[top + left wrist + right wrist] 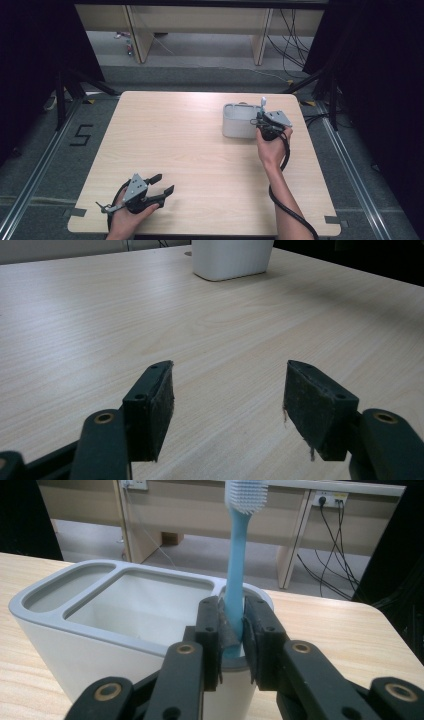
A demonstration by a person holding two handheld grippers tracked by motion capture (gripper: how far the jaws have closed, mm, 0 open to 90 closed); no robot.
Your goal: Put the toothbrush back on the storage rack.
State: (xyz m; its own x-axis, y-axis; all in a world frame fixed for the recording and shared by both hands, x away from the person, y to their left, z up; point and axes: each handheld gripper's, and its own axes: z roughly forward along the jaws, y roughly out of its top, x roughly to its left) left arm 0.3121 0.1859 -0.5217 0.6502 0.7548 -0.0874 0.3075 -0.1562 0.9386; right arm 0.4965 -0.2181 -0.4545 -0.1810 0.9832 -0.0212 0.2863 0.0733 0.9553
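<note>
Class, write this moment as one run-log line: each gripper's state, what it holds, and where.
right gripper: shut on toothbrush, upright over holder round slot | left gripper: open, holding nothing, above table

A black "5", seemingly taped, marks the floor (60, 150) left of the table (175, 140).

Open tabletop (190, 150) around white holder (239, 121)

A pale, light-wood-grain rectangular table with rounded corners (200, 150) stands on a grey floor (30, 165) and carries, directly on its far right part, a white rectangular plastic holder with a grey compartmented rim (240, 121), well apart from the near edge.
</note>
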